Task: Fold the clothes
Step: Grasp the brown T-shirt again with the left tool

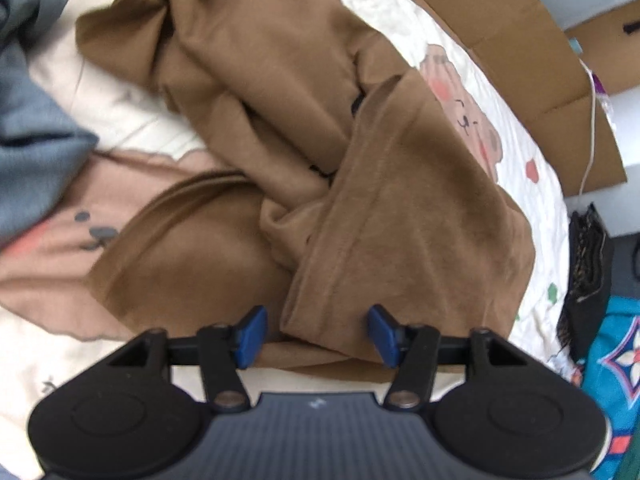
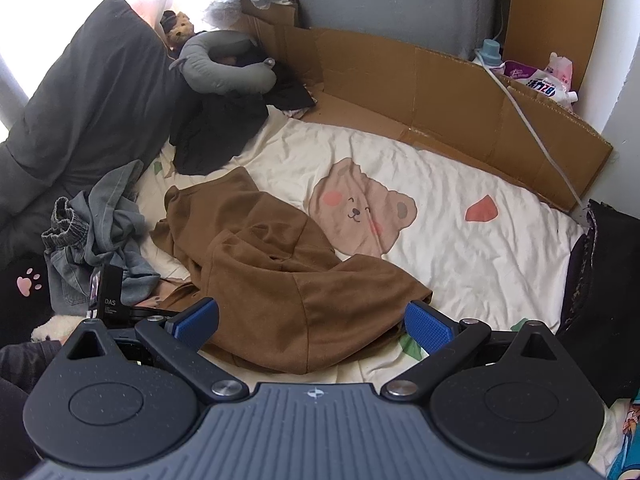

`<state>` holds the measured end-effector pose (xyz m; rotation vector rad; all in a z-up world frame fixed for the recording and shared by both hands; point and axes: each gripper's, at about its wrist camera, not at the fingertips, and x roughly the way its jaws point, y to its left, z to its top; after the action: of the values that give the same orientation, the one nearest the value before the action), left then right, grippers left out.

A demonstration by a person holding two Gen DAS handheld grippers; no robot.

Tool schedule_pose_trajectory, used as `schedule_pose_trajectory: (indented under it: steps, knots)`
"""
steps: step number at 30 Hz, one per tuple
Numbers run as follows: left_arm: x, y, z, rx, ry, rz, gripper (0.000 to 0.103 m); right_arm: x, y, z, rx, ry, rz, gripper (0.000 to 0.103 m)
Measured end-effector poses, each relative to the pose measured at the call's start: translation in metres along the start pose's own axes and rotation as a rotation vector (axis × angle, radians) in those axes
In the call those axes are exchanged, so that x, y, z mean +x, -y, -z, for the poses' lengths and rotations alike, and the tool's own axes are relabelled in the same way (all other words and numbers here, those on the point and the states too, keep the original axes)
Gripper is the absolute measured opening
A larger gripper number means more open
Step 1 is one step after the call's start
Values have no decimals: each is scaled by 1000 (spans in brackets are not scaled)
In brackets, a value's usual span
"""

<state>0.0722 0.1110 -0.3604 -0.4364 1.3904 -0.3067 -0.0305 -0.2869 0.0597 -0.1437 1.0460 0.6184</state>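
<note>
— Where is the garment?

— The brown garment lies crumpled on the bed sheet, a cream sheet printed with a bear's face. It is bunched in overlapping folds, its near edge just in front of both tools.

— And the left gripper?

— Low over the cloth, pointing steeply down. Its jaws stand apart, and a thick fold of the brown garment reaches into the gap between the blue pads. The pads do not press on it (the right-hand pad looks to be touching the fold's edge, though I cannot tell for certain).

— The right gripper?

— Jaws wide apart, with nothing clamped. The garment's near hem lies between and beyond them.

— What else is on the bed?

— A heap of grey-blue clothes to the left of the brown one, a dark pillow behind that, and a grey neck pillow farther back. Flattened cardboard lines the far edge against the wall.
</note>
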Motion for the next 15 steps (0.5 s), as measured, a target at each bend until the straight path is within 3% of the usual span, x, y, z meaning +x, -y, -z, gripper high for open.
schedule_pose_trajectory:
  steps: [3,5,7,10,12,15]
  knots:
    - [4,-10,3,-62,6,71,66,1,-2,0,-6,-1,-3,102]
    - [4,-13,5,-88,13,112,57,4,0,0,-9,-8,-1,102]
    - [-1,-13,6,-101,29,149,35,6,0,1,-11,-14,4,102]
    - [-13,-10,7,-102,56,199,16,6,1,2,-17,-15,14,102]
    - [-22,-3,4,-70,71,225,7,7,3,2,-13,-18,22,102]
    - [-39,13,-5,-16,96,265,5,7,6,3,-5,-23,35,102]
